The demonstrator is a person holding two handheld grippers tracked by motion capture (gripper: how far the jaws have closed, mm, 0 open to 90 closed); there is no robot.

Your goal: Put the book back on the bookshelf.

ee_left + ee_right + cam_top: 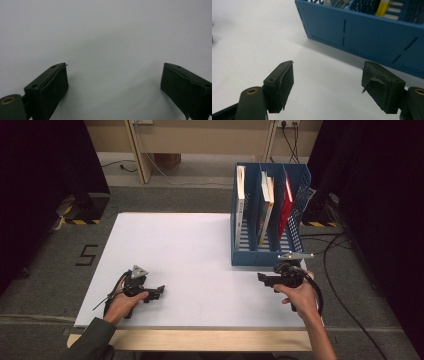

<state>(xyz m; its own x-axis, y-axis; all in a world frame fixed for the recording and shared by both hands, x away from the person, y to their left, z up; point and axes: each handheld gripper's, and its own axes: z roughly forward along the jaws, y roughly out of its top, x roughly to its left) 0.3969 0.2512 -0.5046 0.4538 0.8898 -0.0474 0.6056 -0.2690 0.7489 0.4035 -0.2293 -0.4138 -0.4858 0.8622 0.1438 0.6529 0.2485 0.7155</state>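
A blue file rack (268, 251) with three slots stands at the back right of the white table (190, 255); books stand upright in its slots, among them a white one (240, 205) and a red one (286, 207). My right gripper (261, 278) hovers just in front of the rack's low front wall (362, 32), jaws wide apart with nothing between them. My left gripper (160, 290) rests low over the table at the front left, pointing right. Its jaws stand open over bare white surface (112, 50).
The rack takes up the table's back right corner. Cables (345, 270) run over the grey carpet to the right of the table. A wooden strip (200, 337) edges the table's near side. A black numeral 5 (86, 255) marks the floor at the left.
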